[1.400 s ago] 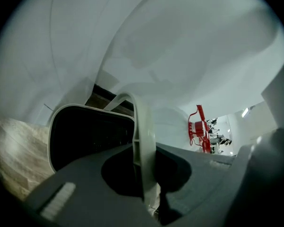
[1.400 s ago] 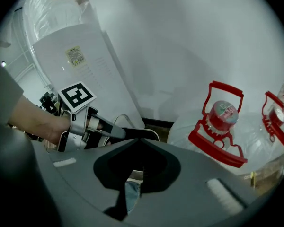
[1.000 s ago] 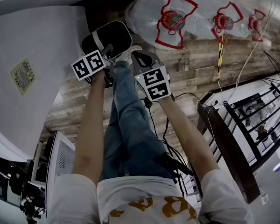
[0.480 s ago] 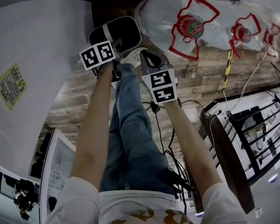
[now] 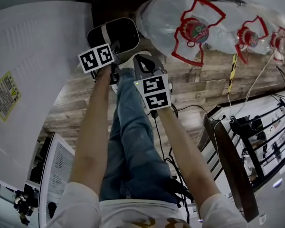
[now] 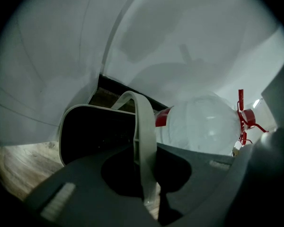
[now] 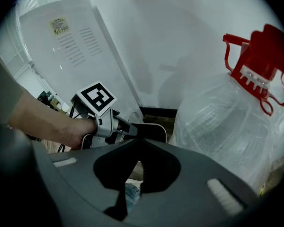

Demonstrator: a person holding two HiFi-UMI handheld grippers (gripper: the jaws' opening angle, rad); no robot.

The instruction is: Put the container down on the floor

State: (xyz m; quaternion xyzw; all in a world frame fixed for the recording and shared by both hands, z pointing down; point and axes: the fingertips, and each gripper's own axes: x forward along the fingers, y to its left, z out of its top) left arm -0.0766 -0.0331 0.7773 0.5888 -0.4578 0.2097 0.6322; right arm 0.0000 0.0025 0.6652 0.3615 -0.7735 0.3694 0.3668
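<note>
The container (image 5: 118, 33) is a black bin with a white rim and a pale handle, low over the wood floor beside a white appliance. My left gripper (image 5: 113, 51) is shut on its handle (image 6: 144, 141), which runs up between the jaws; the bin's dark mouth (image 6: 94, 131) hangs just beyond. I cannot tell whether it touches the floor. My right gripper (image 5: 143, 61) hovers just right of the bin, shut on nothing. The right gripper view shows its closed jaws (image 7: 137, 143) in front of the left gripper (image 7: 109, 124) and the bin (image 7: 154, 131).
A tall white appliance (image 5: 33, 70) stands close on the left. Large clear water bottles with red caps (image 5: 180, 23) lie right behind the bin. The person's legs in jeans (image 5: 133, 127) are below. Cables and a dark railing (image 5: 237, 141) sit to the right.
Both grippers and the bin have stayed almost in place in the view. The right gripper has drawn back a little from the bottles over the last half second.
</note>
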